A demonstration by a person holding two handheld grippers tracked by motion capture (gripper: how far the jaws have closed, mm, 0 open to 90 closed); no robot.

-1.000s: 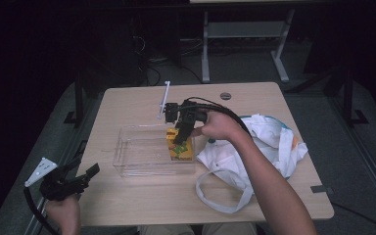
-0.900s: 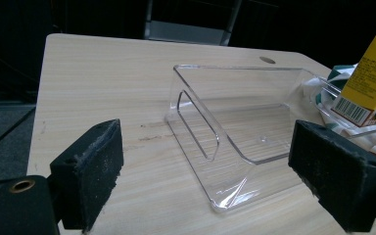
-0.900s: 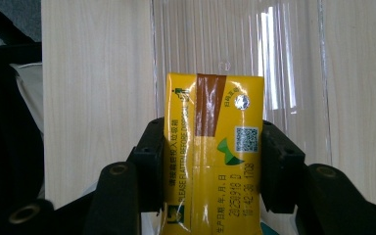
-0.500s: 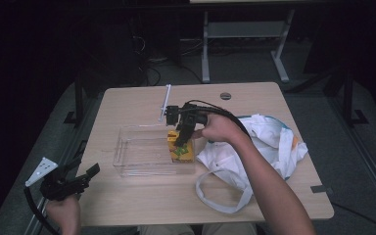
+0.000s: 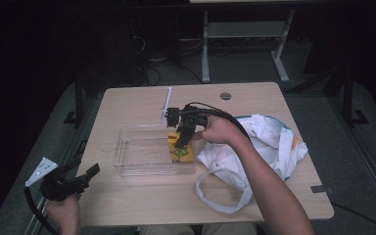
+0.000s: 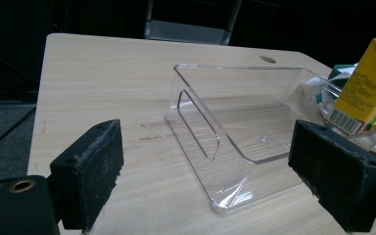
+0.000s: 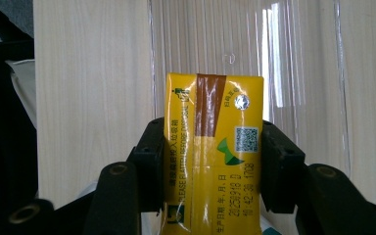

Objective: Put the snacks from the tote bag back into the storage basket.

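A yellow drink carton (image 5: 182, 149) stands at the right end of a clear plastic tray (image 5: 142, 155) on the table. My right gripper (image 5: 180, 143) is shut on the carton (image 7: 213, 152), its black pads pressing both sides from above. In the left gripper view the carton (image 6: 369, 88) shows at the far right, inside the tray (image 6: 235, 122). My left gripper (image 5: 85, 176) hangs open at the table's near left corner, apart from the tray, with nothing between its fingers (image 6: 90, 171).
A white cloth bag (image 5: 259, 147) with a loop handle lies to the right of the tray, under my right forearm. A white stick (image 5: 167, 100) lies behind the tray. A round hole (image 5: 225, 95) sits near the table's far edge.
The right gripper and the carton shifted slightly inside the tray's right end. The left gripper stayed in place.
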